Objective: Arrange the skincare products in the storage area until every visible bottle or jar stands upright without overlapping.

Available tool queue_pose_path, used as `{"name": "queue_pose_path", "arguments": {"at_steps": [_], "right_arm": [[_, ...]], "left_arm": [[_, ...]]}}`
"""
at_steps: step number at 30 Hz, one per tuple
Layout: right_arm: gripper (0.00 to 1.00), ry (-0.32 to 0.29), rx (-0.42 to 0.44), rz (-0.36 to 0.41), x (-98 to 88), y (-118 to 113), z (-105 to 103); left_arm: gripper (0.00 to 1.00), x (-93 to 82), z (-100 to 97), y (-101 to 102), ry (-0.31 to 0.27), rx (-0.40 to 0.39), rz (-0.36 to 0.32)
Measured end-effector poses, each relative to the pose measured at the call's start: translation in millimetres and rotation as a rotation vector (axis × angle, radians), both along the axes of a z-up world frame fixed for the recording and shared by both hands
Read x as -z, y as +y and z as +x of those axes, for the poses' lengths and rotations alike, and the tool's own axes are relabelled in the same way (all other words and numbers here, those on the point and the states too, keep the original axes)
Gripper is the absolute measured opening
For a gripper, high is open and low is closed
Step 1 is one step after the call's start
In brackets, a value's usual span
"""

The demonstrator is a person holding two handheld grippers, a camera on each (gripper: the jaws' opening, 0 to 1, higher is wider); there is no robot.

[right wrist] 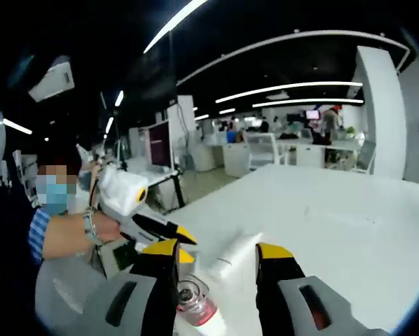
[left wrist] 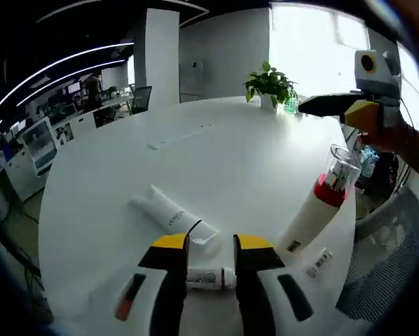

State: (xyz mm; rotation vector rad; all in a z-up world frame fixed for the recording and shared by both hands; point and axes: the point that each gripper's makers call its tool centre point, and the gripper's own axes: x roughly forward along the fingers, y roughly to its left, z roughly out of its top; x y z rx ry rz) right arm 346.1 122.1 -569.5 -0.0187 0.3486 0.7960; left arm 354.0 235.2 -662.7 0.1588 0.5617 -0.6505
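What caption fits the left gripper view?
Left gripper open over a small lying bottle; white tube flat, tall red-collared bottle upright.

Upright near the table edge: tall white bottle [left wrist: 314,213] (red collar, clear cap). Lying flat: white tube [left wrist: 171,213], small white bottle [left wrist: 208,278] just beside it, and small sachet [left wrist: 319,262].

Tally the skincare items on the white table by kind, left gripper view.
Tubes lying flat: 1, white tube
Small bottles lying flat: 1, small white bottle
Tall bottles upright: 1, red-collared bottle
Sachets: 1, flat sachet
Total: 4
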Motion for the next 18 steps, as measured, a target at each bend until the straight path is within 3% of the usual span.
{"name": "queue_pose_path", "arguments": {"at_steps": [2, 5, 9, 14, 18], "right_arm": [[0.39, 0.017, -0.004, -0.006, -6.4, 7, 17], [0.42, 0.090, -0.018, -0.010, -5.5, 22, 37], [0.44, 0.142, -0.044, -0.097, 5.5, 42, 57], [0.39, 0.229, -0.040, -0.224, 35.2, 66, 77], [0.36, 0.332, -0.032, -0.353, 68.8, 83, 90]], "left_arm": [[0.24, -10.4, 0.0, 9, -0.009, -0.042, -0.011], [0.26, -21.5, -11.0, 25, -0.014, -0.123, -0.043], [0.26, -19.0, -28.1, 33, -0.002, -0.147, -0.048], [0.25, -9.4, -41.6, 42, -0.002, -0.181, -0.047], [0.24, -4.9, -37.8, 45, -0.005, -0.175, -0.032]]}}
